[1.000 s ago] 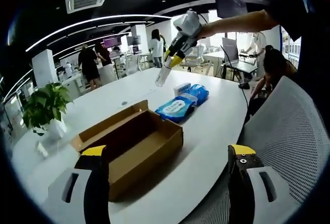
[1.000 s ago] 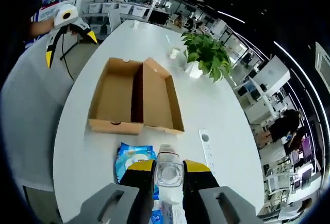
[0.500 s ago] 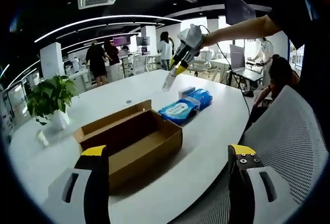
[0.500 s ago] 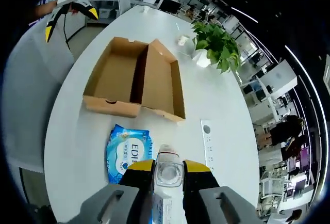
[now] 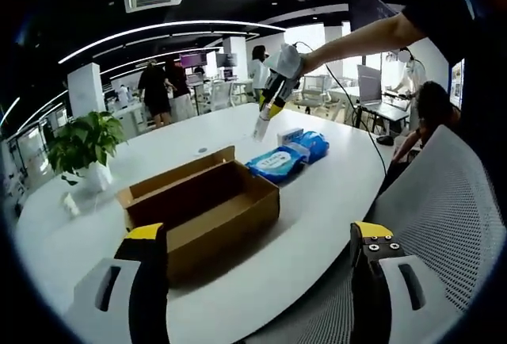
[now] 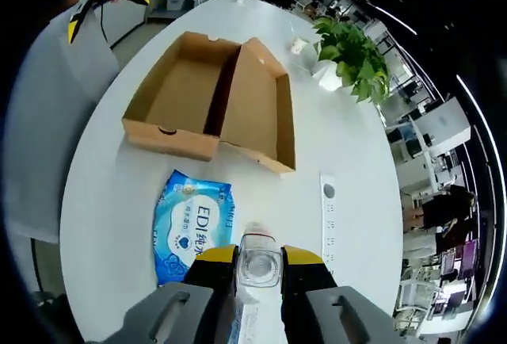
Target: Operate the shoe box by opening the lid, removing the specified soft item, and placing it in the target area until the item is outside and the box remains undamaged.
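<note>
1. Holding a clear plastic bottle between its yellow-tipped jaws, your right gripper hangs high above the desk, looking almost straight down; the left gripper view catches it raised over the far packs with the bottle pointing downward.
2. Your left gripper has its jaws spread wide with nothing between them, low by the near desk edge, beside a white mesh chair.
3. You have the shoe box lying open on the desk, lid folded flat beside the tray, both brown cardboard and showing bare insides; in the left gripper view the box sits just ahead of your left gripper.
4. You can see the soft item, a blue wet-wipe pack, flat on the desk just beside the box and outside it; in the left gripper view this pack lies beyond the box, with another blue pack behind it.
5. You have a potted plant near the far desk edge and a white power strip lying beside the bottle.
</note>
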Motion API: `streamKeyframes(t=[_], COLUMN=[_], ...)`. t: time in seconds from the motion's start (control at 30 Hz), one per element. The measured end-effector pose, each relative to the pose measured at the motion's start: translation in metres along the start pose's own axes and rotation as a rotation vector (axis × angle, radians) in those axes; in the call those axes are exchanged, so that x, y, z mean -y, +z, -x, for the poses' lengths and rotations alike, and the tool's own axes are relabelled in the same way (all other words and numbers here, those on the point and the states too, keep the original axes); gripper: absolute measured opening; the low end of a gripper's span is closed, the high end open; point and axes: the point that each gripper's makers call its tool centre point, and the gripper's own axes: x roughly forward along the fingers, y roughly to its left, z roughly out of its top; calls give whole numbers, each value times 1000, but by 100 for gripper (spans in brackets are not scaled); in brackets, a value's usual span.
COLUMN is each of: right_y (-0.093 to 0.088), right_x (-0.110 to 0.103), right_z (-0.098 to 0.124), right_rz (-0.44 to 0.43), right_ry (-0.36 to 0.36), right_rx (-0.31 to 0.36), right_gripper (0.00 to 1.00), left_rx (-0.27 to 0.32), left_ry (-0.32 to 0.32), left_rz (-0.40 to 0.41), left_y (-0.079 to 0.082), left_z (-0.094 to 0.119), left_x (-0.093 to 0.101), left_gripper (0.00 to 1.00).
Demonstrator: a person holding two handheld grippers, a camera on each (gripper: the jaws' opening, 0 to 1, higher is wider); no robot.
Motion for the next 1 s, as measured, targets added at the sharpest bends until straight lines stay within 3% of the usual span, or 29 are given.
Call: streamKeyframes(t=[0.23,0.77,1.0], right_y=[-2,-18,-19], right_x=[-1,-2,-4], right_z=[-12,-41,-49], right_rz=[-1,2,0], right_ry=[31,88,118], right_rx=[-12,-75,-87], right_gripper=[16,17,17], left_rx=[-36,16,-10], left_ry=[20,63,89], left_rz=[-20,47,27], left_y=[-9,-3,-7], left_z=[-4,-2,-3], left_x=[-2,-13,-17], left_gripper=[100,100,100])
